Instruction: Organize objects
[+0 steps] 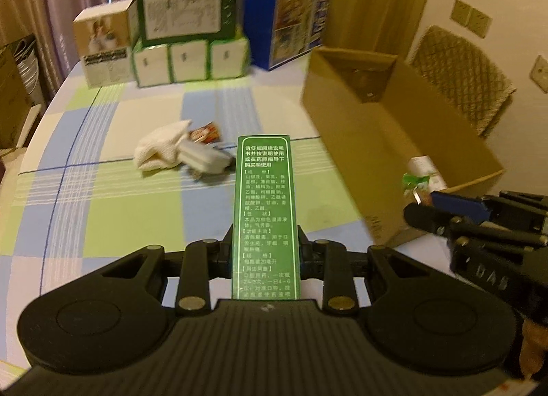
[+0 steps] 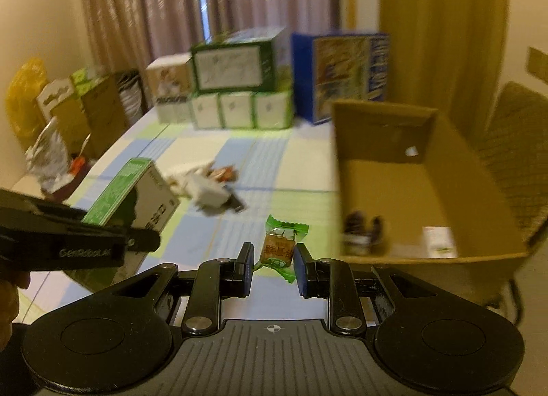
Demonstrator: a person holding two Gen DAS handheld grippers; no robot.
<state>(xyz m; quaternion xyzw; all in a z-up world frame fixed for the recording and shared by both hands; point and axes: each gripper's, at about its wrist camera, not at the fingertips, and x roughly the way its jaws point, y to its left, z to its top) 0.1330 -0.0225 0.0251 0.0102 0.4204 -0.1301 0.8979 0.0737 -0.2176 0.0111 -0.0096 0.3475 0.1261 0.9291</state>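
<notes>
The left gripper [image 1: 265, 252] is clamped on a tall green medicine carton [image 1: 265, 211], which stands up between its fingers and runs forward past their tips; the right wrist view shows the same carton raised clear of the checked tablecloth [image 2: 239, 152]. The right gripper [image 2: 274, 269] has its fingers parted to a moderate gap and grips nothing; a green-wrapped candy [image 2: 279, 248] lies on the cloth just ahead of its tips, roughly centred in the gap, and whether the pads touch the wrapper cannot be told. The open cardboard box [image 2: 387, 190], presumably the collection bin, sits ahead and to the right of the right gripper, near the candy. Inside it, at the near end, are a few small dark items [image 2: 363, 228], blurred, and a white and green packet [image 2: 440, 242]. Progress, as a judgement: partly done, since some things are already in the box, one carton is in hand, one candy is about to be taken. Left on the cloth, further ahead of both grippers and to the left of the box, is a small pile: a white cloth [image 1: 161, 146], a white plug-like adapter [image 1: 205, 159] and a red-printed sachet [image 1: 207, 132]. Stacked cartons [image 1: 188, 36] at the far table edge look like storage, likely not part of the sorting.
</notes>
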